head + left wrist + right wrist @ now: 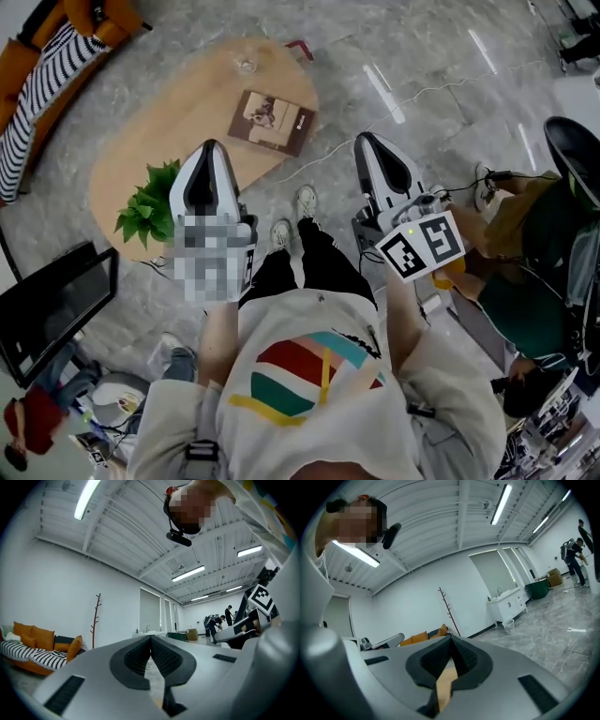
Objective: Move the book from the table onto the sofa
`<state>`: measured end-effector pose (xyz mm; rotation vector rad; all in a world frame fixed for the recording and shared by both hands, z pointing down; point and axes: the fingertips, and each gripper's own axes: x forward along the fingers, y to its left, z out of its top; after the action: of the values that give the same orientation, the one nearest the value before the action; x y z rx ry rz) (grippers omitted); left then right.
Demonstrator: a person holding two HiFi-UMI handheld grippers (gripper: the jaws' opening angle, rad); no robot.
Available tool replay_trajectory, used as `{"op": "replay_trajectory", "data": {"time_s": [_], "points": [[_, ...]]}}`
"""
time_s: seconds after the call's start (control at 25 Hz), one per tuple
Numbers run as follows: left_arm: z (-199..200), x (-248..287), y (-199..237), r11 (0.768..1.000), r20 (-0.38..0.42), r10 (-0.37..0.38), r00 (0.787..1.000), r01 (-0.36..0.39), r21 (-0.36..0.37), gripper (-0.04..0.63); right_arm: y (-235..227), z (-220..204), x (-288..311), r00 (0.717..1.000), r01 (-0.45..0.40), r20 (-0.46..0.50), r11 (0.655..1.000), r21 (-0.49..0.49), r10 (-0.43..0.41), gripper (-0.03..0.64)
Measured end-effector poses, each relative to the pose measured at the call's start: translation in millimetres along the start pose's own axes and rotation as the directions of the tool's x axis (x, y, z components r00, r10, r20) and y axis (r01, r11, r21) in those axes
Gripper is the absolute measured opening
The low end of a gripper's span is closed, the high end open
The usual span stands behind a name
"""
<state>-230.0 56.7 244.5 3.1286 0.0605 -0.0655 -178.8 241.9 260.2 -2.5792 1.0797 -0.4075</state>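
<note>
The brown book lies flat on the oval wooden table, toward its right end. Both grippers are held in the air short of the table, pointing level toward it. My left gripper hangs over the table's near edge beside a green plant, its jaws shut and empty. To the book's right, over the floor, my right gripper is also shut and empty. The orange sofa with a striped blanket stands at the far left and shows as the sofa in the left gripper view.
A glass stands at the table's far end. A black screen leans at the near left. Cables cross the grey floor. A black chair and a seated person are on the right. A bare coat stand is by the wall.
</note>
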Motion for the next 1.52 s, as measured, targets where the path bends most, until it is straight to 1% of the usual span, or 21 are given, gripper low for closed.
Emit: {"op": "replay_trajectory", "data": {"time_s": [0.12, 0.2, 0.28, 0.44, 0.56, 0.68, 0.8, 0.92, 1.12, 1.32, 1.52], "points": [[-27.6, 31.6, -2.5, 1.000, -0.020, 0.003, 1.000, -0.003, 0.022, 0.006, -34.5, -14.1, 30.7, 1.000, -0.006, -0.026, 1.000, -0.010, 0.005, 0.012], [-50.4, 48.3, -2.6, 0.999, -0.023, -0.001, 1.000, 0.002, 0.039, 0.006, -51.9, -30.6, 51.6, 0.998, -0.012, -0.057, 0.999, -0.040, 0.010, 0.012], [-78.8, 61.0, 1.1, 0.999, -0.031, -0.006, 1.000, 0.007, 0.038, 0.008, -62.8, -54.2, 71.9, 0.995, -0.023, -0.098, 0.997, -0.076, 0.016, 0.012], [-147.6, 70.9, 18.8, 1.000, -0.070, 0.027, 0.997, -0.028, -0.011, 0.006, -70.4, -124.4, 109.9, 0.978, -0.072, -0.202, 0.990, -0.119, 0.047, 0.012], [-198.8, 72.2, 34.8, 0.997, -0.090, 0.050, 0.995, -0.055, -0.051, 0.006, -72.7, -177.6, 138.2, 0.966, -0.098, -0.252, 0.984, -0.152, 0.057, 0.012], [-236.0, 69.9, 41.9, 0.998, -0.149, 0.044, 0.988, -0.051, -0.046, 0.006, -73.0, -222.9, 157.5, 0.953, -0.116, -0.299, 0.977, -0.180, 0.058, 0.012], [-267.3, 62.7, 42.4, 0.998, -0.180, 0.027, 0.983, -0.038, -0.056, 0.006, -78.6, -261.7, 167.8, 0.936, -0.116, -0.351, 0.971, -0.210, 0.036, 0.012], [-299.0, 53.7, 42.7, 0.998, -0.218, 0.019, 0.976, -0.033, -0.058, 0.006, -89.0, -300.4, 173.0, 0.912, -0.107, -0.411, 0.964, -0.242, -0.003, 0.012], [-336.9, 41.0, 36.0, 0.997, -0.276, 0.007, 0.961, -0.029, -0.078, 0.006, -110.0, -357.9, 176.6, 0.853, -0.108, -0.520, 0.957, -0.270, -0.050, 0.012], [-353.8, 37.6, 28.9, 0.996, -0.292, -0.008, 0.956, -0.017, -0.084, 0.006, -123.6, -398.7, 176.6, 0.800, -0.100, -0.593, 0.956, -0.277, -0.088, 0.012], [-361.8, 40.2, 24.7, 0.997, -0.305, -0.031, 0.952, 0.009, -0.072, 0.006, -135.3, -423.3, 172.9, 0.758, -0.079, -0.640, 0.956, -0.283, -0.127, 0.012]]}}
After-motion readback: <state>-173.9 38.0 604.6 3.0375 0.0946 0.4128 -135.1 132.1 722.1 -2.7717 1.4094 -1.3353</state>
